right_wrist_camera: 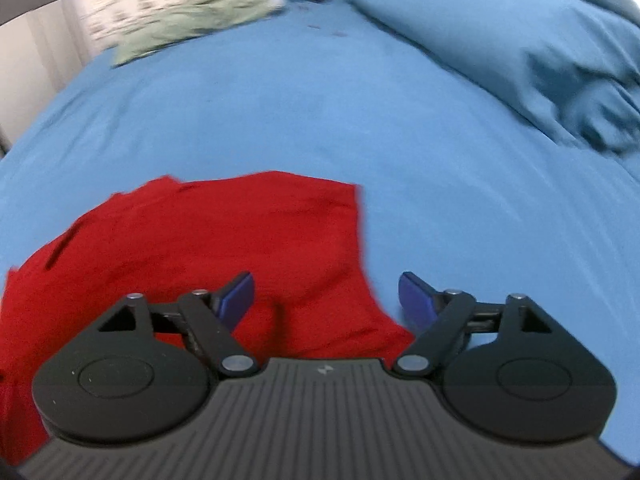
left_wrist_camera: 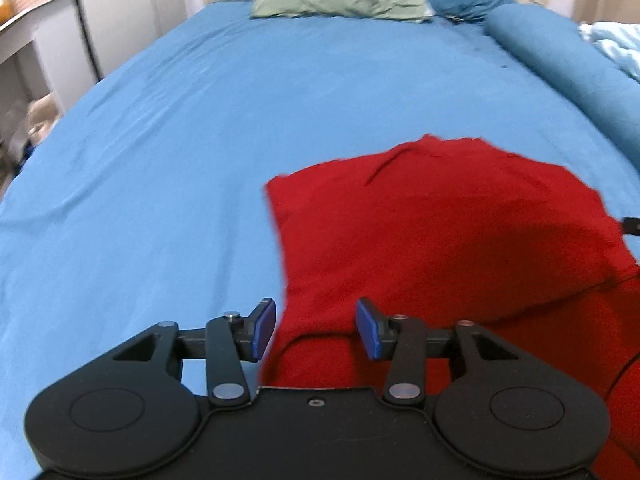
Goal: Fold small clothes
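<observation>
Blue-sheeted bed (left_wrist_camera: 200, 140) with green pillow (left_wrist_camera: 340, 0), white wall (left_wrist_camera: 120, 8) behind

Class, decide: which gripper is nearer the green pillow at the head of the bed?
Left, marginally. The left gripper and right gripper both hover open over the red garment, far from the green pillow.

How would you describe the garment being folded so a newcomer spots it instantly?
Start from the bed covered by a blue sheet. On its near part, just ahead of both open grippers, lies the red garment. It is the only red thing here; the green pillow sits far off at the head.
</observation>
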Tool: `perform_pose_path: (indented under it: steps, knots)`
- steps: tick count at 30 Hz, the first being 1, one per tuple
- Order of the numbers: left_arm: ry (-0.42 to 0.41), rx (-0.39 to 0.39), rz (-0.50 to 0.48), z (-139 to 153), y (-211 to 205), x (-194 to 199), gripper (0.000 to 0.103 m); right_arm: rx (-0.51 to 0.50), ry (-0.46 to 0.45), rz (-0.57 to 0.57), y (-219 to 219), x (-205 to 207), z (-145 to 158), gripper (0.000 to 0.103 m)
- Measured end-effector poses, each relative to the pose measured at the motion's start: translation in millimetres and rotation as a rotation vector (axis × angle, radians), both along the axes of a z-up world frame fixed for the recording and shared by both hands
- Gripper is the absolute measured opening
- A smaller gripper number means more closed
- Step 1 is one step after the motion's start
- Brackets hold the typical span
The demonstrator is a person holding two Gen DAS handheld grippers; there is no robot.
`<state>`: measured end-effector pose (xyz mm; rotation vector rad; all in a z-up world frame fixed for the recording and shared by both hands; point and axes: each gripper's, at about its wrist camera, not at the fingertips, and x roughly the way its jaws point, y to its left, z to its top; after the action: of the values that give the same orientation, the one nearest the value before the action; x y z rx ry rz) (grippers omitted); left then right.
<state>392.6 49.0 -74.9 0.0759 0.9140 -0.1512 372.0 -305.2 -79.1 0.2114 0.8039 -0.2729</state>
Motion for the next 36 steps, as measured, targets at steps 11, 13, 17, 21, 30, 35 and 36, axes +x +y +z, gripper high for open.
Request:
perform_pose_path:
  steps: [11, 13, 17, 21, 30, 35, 36]
  knots:
    - [0.079, -0.076, 0.003, -50.5, -21.3, 33.9, 0.05, 0.075, 0.056, 0.086, 2.9, 31.9, -52.4, 0.097]
    - [0.081, -0.084, 0.013, -46.4, -20.4, 34.9, 0.05, 0.047, 0.068, 0.111, 7.6, 32.6, -49.4, 0.097]
    - [0.06, -0.061, 0.027, -33.5, -19.2, 32.3, 0.05, 0.051, 0.058, 0.119, 3.5, 29.7, -34.3, 0.097]
    - [0.018, -0.067, 0.041, -8.6, -10.6, 16.4, 0.06, 0.099, -0.035, 0.095, -8.3, 10.2, -2.9, 0.097]
    - [-0.036, -0.059, 0.13, 55.8, -4.2, -75.9, 0.074, 0.129, -0.151, 0.184, -31.8, -67.4, 74.7, 0.099]
    - [-0.027, -0.059, 0.141, 66.6, -0.3, -138.8, 0.074, 0.154, -0.133, 0.224, -57.1, -134.5, 106.2, 0.1]
    - [-0.024, -0.049, 0.142, 65.1, 1.9, -151.8, 0.074, 0.158, -0.126, 0.23, -60.5, -146.7, 107.2, 0.1]
